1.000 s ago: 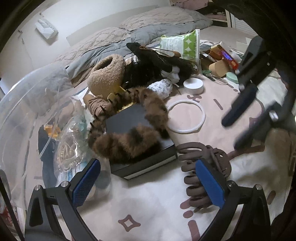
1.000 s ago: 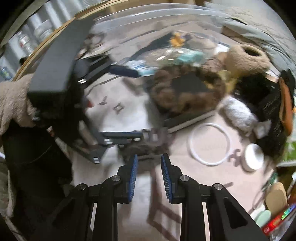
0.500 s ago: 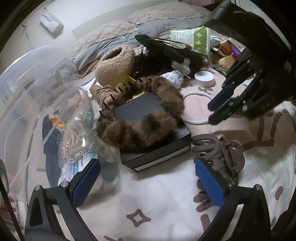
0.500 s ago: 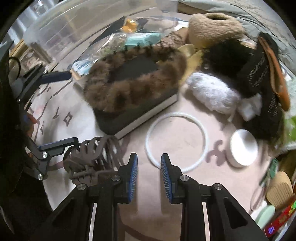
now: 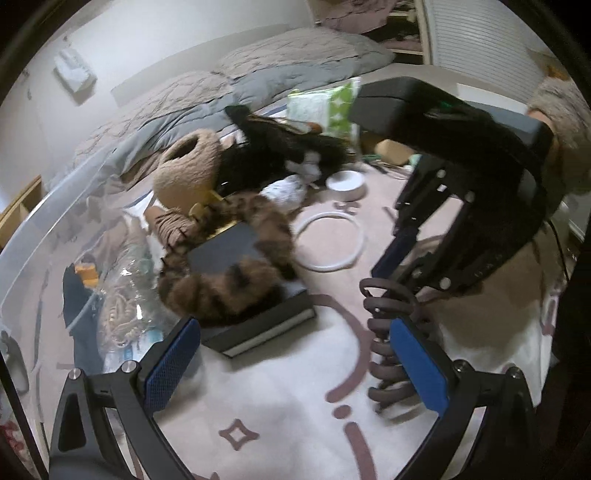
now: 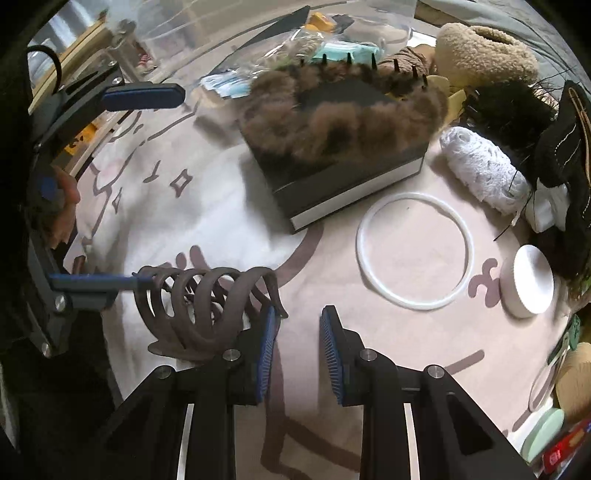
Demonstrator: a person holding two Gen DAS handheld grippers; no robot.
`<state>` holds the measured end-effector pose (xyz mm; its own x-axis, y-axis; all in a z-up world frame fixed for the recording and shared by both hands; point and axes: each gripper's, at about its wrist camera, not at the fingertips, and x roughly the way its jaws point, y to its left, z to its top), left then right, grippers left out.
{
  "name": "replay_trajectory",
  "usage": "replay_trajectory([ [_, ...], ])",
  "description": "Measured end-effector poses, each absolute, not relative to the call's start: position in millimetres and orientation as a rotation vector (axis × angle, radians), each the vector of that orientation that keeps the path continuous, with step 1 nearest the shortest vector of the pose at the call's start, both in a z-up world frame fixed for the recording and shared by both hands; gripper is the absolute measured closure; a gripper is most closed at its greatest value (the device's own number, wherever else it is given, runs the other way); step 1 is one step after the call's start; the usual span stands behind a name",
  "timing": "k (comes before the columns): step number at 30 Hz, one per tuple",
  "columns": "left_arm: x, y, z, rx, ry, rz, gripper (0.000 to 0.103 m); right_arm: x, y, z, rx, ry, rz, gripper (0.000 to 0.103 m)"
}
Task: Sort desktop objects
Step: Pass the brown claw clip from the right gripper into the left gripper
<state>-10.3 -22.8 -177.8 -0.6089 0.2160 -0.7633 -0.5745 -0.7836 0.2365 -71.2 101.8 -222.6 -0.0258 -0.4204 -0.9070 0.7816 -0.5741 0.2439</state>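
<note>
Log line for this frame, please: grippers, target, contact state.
left gripper: open, beside brown claw clip | right gripper: narrow gap, empty, its finger against the clip | clip resting on mat

— What do I see far ahead of me?
— A grey quilt spread over a bed, with a pillow at its far end. Behind it is a white wall with a small white fixture mounted on it.
— And at my upper right?
— A slatted door.
— Under me?
— A pale cloth printed with brown stars and curves.
</note>
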Motion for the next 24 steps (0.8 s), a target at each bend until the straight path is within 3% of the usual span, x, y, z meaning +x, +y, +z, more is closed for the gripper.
replay_trajectory([
  [12,-10.3,-48.1,-191.7,-1.086,0.709,2.496,0.0,-81.8,112.1,-203.4,1.317,0.333,-1.799,0.075],
  [24,-5.2,-52.5,-181.5,-0.996,0.621,2.503,0.0,-91.5,125.5,-201.3,1.235,0.202,-1.895,0.075],
])
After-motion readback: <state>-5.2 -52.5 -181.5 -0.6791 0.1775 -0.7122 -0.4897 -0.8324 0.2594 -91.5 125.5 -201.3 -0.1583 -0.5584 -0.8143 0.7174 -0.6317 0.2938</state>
